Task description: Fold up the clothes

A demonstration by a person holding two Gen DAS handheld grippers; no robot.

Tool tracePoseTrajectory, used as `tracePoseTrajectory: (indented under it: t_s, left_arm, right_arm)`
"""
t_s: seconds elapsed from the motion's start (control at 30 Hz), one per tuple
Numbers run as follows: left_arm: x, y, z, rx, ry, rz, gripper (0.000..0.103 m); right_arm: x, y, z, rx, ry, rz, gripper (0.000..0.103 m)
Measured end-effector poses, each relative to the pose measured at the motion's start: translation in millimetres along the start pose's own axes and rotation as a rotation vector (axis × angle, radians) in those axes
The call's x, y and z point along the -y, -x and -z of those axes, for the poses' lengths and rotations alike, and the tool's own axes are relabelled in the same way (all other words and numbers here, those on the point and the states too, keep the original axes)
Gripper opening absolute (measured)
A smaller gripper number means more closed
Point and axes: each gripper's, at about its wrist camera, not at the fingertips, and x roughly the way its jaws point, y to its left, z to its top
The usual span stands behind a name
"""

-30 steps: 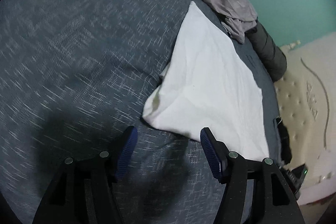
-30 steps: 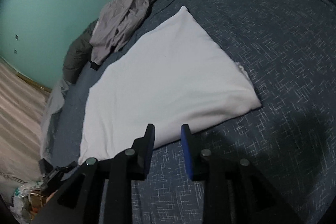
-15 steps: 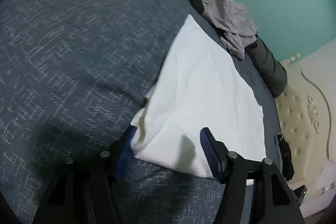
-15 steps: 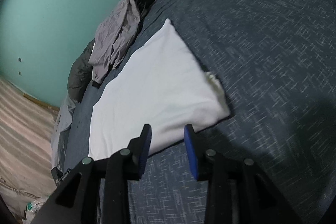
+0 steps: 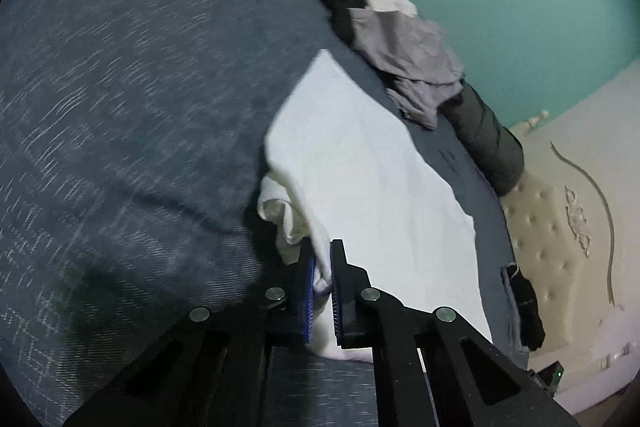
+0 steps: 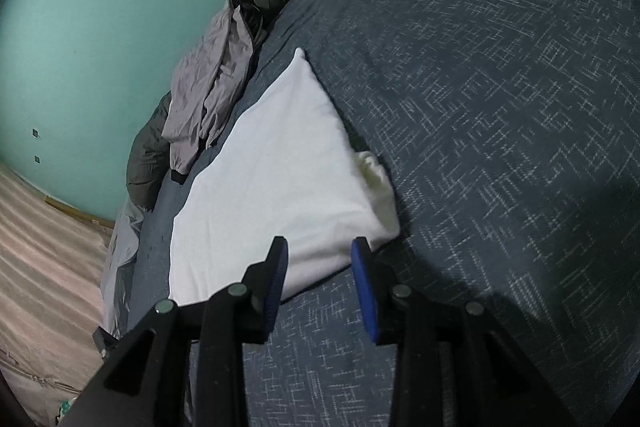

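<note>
A white folded garment [image 5: 372, 179] lies on the dark blue patterned bed cover [image 5: 120, 87]. My left gripper [image 5: 322, 247] is shut on the garment's near left corner. The cloth bunches up and lifts just beyond the blue pads. In the right wrist view the same white garment [image 6: 272, 179] lies flat, with its right corner rumpled and raised. My right gripper [image 6: 320, 245] is open just above the garment's near edge. The white cloth shows in the gap between its fingers, and the pads do not press on it.
A crumpled grey garment [image 5: 412, 59] and a dark puffy jacket [image 5: 488, 143] lie along the bed's far edge by the teal wall. A cream tufted headboard [image 5: 560, 227] stands to the right. A small dark item [image 5: 528, 311] sits at the bed's edge.
My left gripper moved onto the garment's corner and shut on it, and the corner now lifts and bunches. My right gripper moved in toward the near edge, its jaws slightly wider.
</note>
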Motion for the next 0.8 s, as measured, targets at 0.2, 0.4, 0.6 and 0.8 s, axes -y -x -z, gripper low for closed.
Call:
tracePoseTrajectory:
  t_s: [0.2, 0.4, 0.6, 0.8]
  left_arm:
    - [41.3, 1.7, -7.0, 0.007, -0.068, 0.045, 0.006]
    - [115.9, -10.8, -15.6, -0.017, -0.175, 0.095, 0.006]
    - [240.9, -52.3, 3.8, -0.104, -0.367, 0.182, 0.006]
    - [344.7, -114.5, 93.2, -0.298, -0.608, 0.235, 0.006]
  right_arm:
    - [7.8, 2.5, -4.8, 0.004, -0.013, -0.01, 0.033]
    - [20.2, 10.0, -14.4, 0.02, -0.045, -0.031, 0.033]
    - [32.2, 22.2, -24.6, 0.047, -0.017, -0.01, 0.033]
    - [56.7, 33.0, -30.3, 0.052, -0.073, -0.014, 0.033]
